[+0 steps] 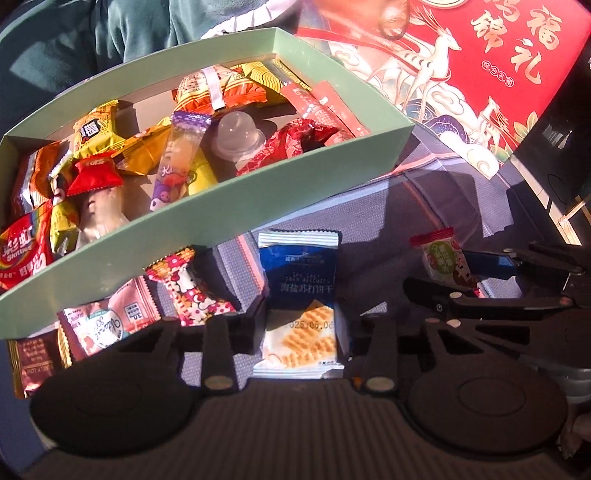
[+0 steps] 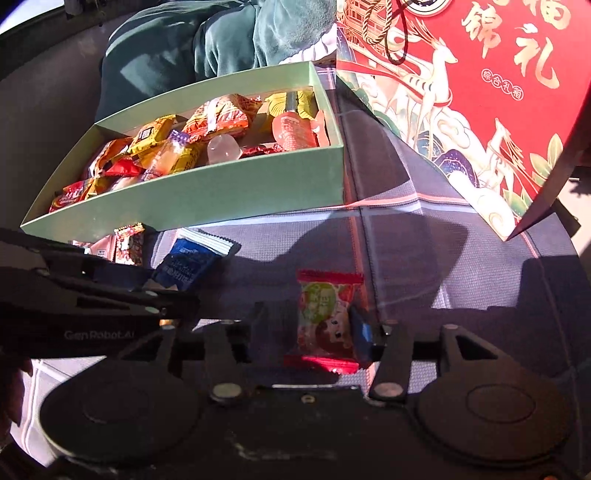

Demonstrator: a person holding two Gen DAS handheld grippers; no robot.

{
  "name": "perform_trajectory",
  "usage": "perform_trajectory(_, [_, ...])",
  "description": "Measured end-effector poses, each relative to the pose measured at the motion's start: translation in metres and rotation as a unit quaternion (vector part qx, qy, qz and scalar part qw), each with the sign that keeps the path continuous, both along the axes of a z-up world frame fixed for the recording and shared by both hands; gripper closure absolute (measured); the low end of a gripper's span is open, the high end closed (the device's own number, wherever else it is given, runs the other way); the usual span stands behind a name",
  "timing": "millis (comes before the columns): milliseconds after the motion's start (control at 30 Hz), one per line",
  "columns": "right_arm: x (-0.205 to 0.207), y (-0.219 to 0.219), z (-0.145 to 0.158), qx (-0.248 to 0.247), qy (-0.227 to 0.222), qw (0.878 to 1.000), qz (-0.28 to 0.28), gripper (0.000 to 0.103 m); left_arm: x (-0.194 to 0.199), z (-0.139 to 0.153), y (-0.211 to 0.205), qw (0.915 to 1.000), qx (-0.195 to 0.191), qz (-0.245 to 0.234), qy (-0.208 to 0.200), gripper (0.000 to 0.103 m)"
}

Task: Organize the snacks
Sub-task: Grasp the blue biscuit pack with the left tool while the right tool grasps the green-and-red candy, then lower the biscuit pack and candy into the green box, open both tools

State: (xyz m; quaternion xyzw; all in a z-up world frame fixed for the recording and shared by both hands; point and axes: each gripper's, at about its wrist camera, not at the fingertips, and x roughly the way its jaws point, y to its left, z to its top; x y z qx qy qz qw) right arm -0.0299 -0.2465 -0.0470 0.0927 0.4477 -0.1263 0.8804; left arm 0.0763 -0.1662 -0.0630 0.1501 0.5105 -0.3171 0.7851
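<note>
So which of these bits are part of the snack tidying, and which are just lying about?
Part of the job:
green box
blue cracker packet
red-and-green candy packet
pink loose packets

Just lying about:
red gift bag
teal garment

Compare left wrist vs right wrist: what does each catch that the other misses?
Left wrist only: the Skittles bag in the box, and a dark red packet on the cloth at the far left.
Right wrist only: the gift bag's rope handle.
Both: the green box, the blue cracker packet between the left gripper fingers, the red-edged candy at the right gripper, and the red gift bag.
</note>
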Motion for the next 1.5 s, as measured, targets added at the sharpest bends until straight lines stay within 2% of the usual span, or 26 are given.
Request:
perform_trajectory(33, [0.0, 0.003, 0.0, -0.013, 0.001, 1.0, 0.005, 0.055, -0.001, 0.0, 0.0, 1.0, -0.002, 0.001, 0.001, 0.066])
perform_trajectory(67, [0.0, 0.004, -0.001, -0.02, 0.001, 1.0, 0.007, 0.06, -0.001, 0.0, 0.001, 1.0, -0.003, 0.002, 0.001, 0.066])
perform_trajectory(100, [0.0, 0.004, 0.0, -0.026, 0.001, 1.0, 0.007, 0.073, -0.001, 0.0, 0.003, 1.0, -0.005, 0.003, 0.001, 0.066])
perform_trajectory(133, [-0.001, 0.003, 0.0, -0.032, 0.001, 0.999, 0.005, 0.075, -0.001, -0.001, 0.004, 1.0, -0.005, 0.002, 0.001, 0.066])
perform_trajectory(200, [-0.003, -0.004, 0.0, -0.025, 0.0, 1.0, 0.004, 0.077, -0.001, -0.001, 0.005, 1.0, -0.004, 0.0, -0.001, 0.063])
perform_trajectory(267, [-0.005, -0.007, 0.0, -0.021, 0.0, 1.0, 0.002, 0.077, -0.001, -0.002, 0.002, 1.0, 0.001, -0.004, 0.0, 0.053])
perform_trajectory(300, [-0.005, -0.008, 0.0, -0.016, 0.0, 1.0, -0.001, 0.078, -0.003, -0.002, -0.001, 0.9999, 0.007, -0.006, -0.005, 0.052])
perform_trajectory(333, [-0.005, -0.01, 0.001, -0.008, 0.0, 1.0, -0.006, 0.078, -0.005, -0.002, -0.004, 0.9998, 0.014, -0.007, -0.015, 0.054])
perform_trajectory(367, [-0.006, -0.012, 0.002, 0.006, -0.002, 1.0, -0.011, 0.078, -0.007, -0.002, -0.006, 0.9994, 0.021, -0.009, -0.028, 0.066])
perform_trajectory(400, [-0.006, -0.014, 0.003, 0.018, -0.003, 1.0, -0.014, 0.078, -0.008, -0.001, -0.006, 0.9994, 0.02, -0.009, -0.029, 0.066])
perform_trajectory(467, [-0.008, -0.019, 0.009, 0.042, -0.009, 0.999, -0.025, 0.078, -0.006, 0.003, -0.002, 0.9998, 0.004, -0.001, -0.018, 0.066])
perform_trajectory(633, [-0.01, -0.024, 0.027, 0.062, -0.029, 0.997, -0.034, 0.078, -0.006, 0.019, 0.014, 0.9995, -0.026, 0.014, -0.011, 0.067])
perform_trajectory(833, [0.0, -0.014, 0.056, 0.061, -0.058, 0.996, -0.012, 0.078, 0.0, 0.052, 0.041, 0.9962, -0.073, 0.044, -0.021, 0.066])
perform_trajectory(967, [0.022, -0.01, 0.07, 0.06, -0.069, 0.996, 0.006, 0.078, 0.017, 0.07, 0.052, 0.9936, -0.085, 0.064, -0.039, 0.066])
perform_trajectory(1133, [0.063, -0.009, 0.083, 0.06, -0.074, 0.995, 0.021, 0.078, 0.056, 0.084, 0.061, 0.9911, -0.081, 0.084, -0.063, 0.066])
perform_trajectory(1500, [0.185, -0.013, 0.091, 0.087, -0.074, 0.993, 0.038, 0.078, 0.157, 0.074, 0.05, 0.9896, -0.055, 0.115, -0.065, 0.066])
